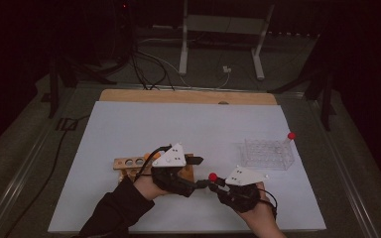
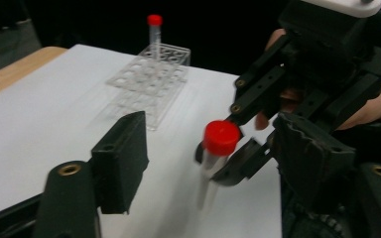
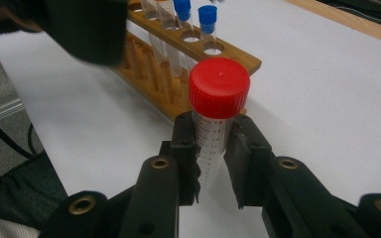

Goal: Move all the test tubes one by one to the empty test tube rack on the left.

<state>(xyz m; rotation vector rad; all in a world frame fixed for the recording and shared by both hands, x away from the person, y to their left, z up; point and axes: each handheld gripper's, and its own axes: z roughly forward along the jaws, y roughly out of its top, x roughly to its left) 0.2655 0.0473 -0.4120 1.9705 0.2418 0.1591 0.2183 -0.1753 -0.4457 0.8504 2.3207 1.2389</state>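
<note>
A clear tube with a red cap (image 3: 219,87) stands upright in my right gripper (image 3: 213,153), whose pads are shut on its graduated body just under the cap. In the high view that tube (image 1: 212,176) hangs low over the white mat, between the two hands. My left gripper (image 1: 199,172) points right at it, jaws apart and holding nothing. In the left gripper view the tube (image 2: 222,138) stands in line with the gap, just beyond the tips, and neither pad touches it. Behind the left hand lies a wooden rack (image 1: 129,162) with blue-capped tubes (image 3: 207,15).
A clear plastic rack (image 1: 268,153) stands at the right of the mat, with one red-capped tube (image 1: 290,135) upright in its far right corner. The white mat (image 1: 188,124) covers a wooden board. Cables and stand legs lie on the floor beyond.
</note>
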